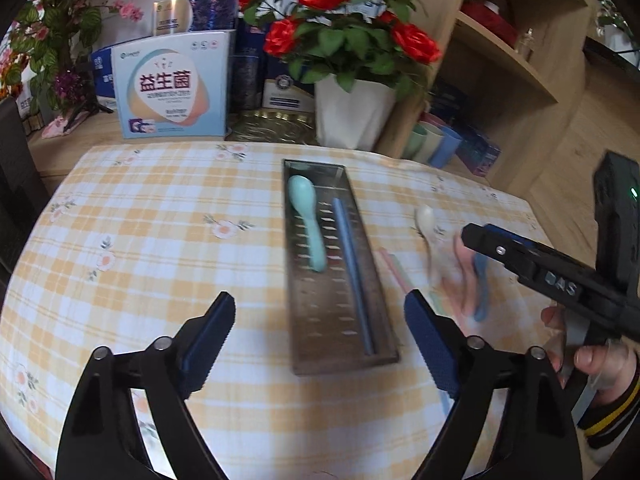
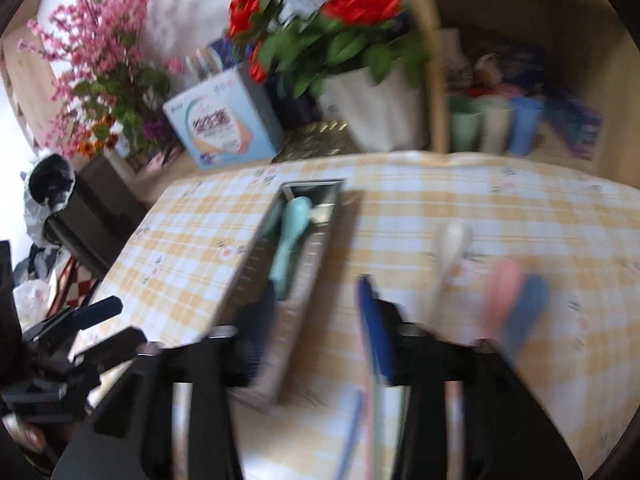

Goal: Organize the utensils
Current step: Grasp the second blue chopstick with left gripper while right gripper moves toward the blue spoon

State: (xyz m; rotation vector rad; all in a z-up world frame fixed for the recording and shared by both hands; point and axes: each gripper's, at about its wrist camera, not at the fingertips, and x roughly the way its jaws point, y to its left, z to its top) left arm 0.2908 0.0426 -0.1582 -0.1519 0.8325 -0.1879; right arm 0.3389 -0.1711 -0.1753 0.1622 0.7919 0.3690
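Observation:
A dark metal slotted tray (image 1: 316,344) lies lengthwise on the checked tablecloth. In it lie a mint green spoon (image 1: 306,224) and a blue chopstick (image 1: 352,276). My left gripper (image 1: 320,332) is open and empty, hovering over the tray's near end. To the right on the cloth lie a white spoon (image 1: 426,224), a pink spoon (image 1: 464,276), a blue spoon (image 1: 482,288) and a pink chopstick (image 1: 394,270). My right gripper (image 1: 472,236) reaches in above those spoons. In the blurred right wrist view its jaws (image 2: 316,328) are open and empty beside the tray (image 2: 308,272), with chopsticks (image 2: 360,420) below.
A white pot of red roses (image 1: 352,116), a blue box (image 1: 172,88) and pink flowers (image 1: 52,32) stand behind the table. A wooden shelf (image 1: 520,60) with cups (image 1: 436,144) is at the right. A dark chair (image 2: 88,208) stands left.

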